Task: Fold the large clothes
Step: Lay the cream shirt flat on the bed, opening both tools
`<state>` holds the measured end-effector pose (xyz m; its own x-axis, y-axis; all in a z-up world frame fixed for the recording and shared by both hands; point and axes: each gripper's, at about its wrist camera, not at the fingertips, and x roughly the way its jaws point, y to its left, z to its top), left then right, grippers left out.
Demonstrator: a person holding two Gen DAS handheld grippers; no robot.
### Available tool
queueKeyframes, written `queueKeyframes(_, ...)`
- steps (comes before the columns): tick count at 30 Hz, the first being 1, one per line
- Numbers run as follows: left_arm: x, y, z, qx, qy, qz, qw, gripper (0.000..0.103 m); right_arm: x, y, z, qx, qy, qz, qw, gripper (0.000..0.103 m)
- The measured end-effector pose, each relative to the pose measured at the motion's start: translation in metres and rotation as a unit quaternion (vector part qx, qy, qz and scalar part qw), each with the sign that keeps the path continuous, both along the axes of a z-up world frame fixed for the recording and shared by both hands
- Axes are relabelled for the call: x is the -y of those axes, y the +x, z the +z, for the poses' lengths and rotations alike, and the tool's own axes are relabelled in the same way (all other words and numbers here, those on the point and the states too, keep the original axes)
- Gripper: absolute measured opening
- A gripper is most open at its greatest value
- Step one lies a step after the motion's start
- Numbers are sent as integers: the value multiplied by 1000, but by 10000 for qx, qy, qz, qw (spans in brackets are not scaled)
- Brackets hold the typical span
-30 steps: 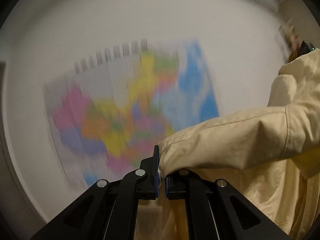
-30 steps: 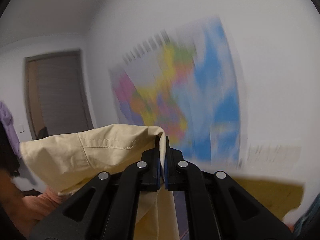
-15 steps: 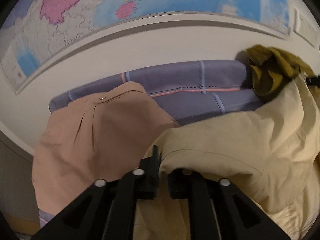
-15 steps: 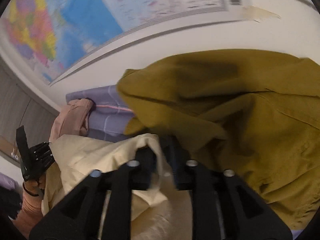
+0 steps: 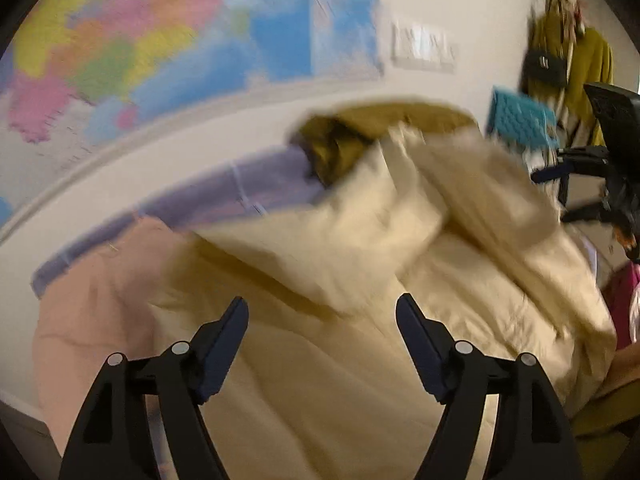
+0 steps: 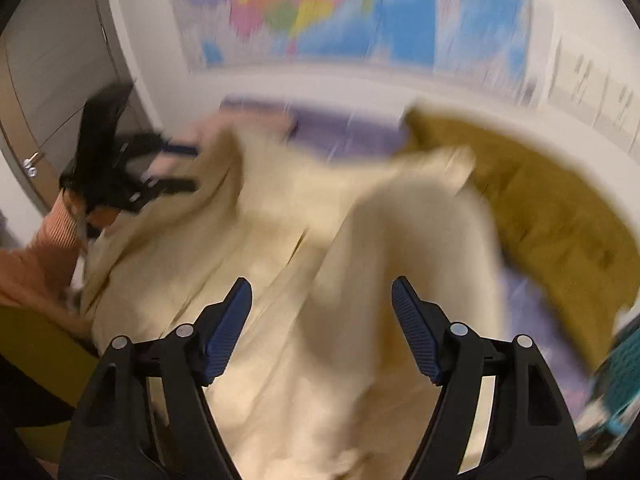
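cream garment (image 5: pixel 360 360) heaped across the bed, olive garment (image 6: pixel 560 220) and pink shirt (image 5: pixel 88 312) flanking it; wall with map (image 5: pixel 160 40) blocks behind.

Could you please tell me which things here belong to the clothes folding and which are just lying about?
In the job:
- cream shirt
- left gripper
- right gripper

Just lying about:
- olive garment
- pink garment
- purple bedsheet
- wall map

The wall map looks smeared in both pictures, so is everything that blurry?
Left wrist view: the map and cream garment are streaked, but the left gripper fingers stay sharp. Right wrist view: same streaking, right gripper crisp; edges bend from the fisheye lens.
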<state>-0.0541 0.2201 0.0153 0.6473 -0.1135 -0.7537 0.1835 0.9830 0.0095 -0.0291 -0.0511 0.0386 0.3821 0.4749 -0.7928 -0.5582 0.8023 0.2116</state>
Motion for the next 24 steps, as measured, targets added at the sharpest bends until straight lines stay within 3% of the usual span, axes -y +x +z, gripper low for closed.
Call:
queueKeyframes(2, 8, 16, -20, -459, -11, 46, 9989, 74, -11, -2, -22, -94, -369, -24, 9993, 69)
queueKeyframes(3, 9, 27, -31, -705, 20, 162, 9974, 74, -15, -4, -34, -117, -587, -26, 9982, 55)
queueKeyframes(4, 9, 36, -41, -903, -28, 239, 9956, 73, -14, -4, -42, -154, -645, -22, 9978, 28)
queueKeyframes(5, 8, 43, -46, -1024, -105, 276, 9943, 73, -9, -3, -44, -209, -619, -94, 9978, 12)
queueKeyframes(6, 6, 52, -51, -1162, -216, 355, 9924, 71, 2, -2, -39, -288, -411, -169, 9986, 4)
queueKeyframes(7, 3, 57, -54, -1197, -274, 389, 9917, 66, 12, -3, -30, -185, -284, -257, 9991, 3)
queueKeyframes(11, -8, 76, -44, -1069, -689, 462, 9908, 54, 91, 0, 47, 545, 125, -1221, 9909, 3)
queueKeyframes(13, -15, 83, -32, -864, -818, 558, 9913, 53, 135, 7, 64, 640, 176, -1622, 9845, 3)
queueKeyframes(15, -26, 89, -22, -693, -1094, 750, 9887, 54, 175, 26, 50, 356, -66, -2116, 9767, 3)
queueKeyframes(17, -40, 101, -19, -638, -1333, 1016, 9838, 56, 198, 44, 10, -226, -186, -2333, 9720, 7)
queueKeyframes(19, -50, 114, -22, -641, -1290, 1282, 9812, 63, 207, 59, -35, -816, -476, -2588, 9613, 30)
queueKeyframes(21, -60, 122, -28, -780, -1267, 1452, 9782, 63, 201, 64, -57, -883, -1060, -2855, 9484, 53)
queueKeyframes(24, -66, 115, -28, -851, -1327, 1278, 9792, 64, 179, 59, -37, -290, -1010, -2937, 9501, 57)
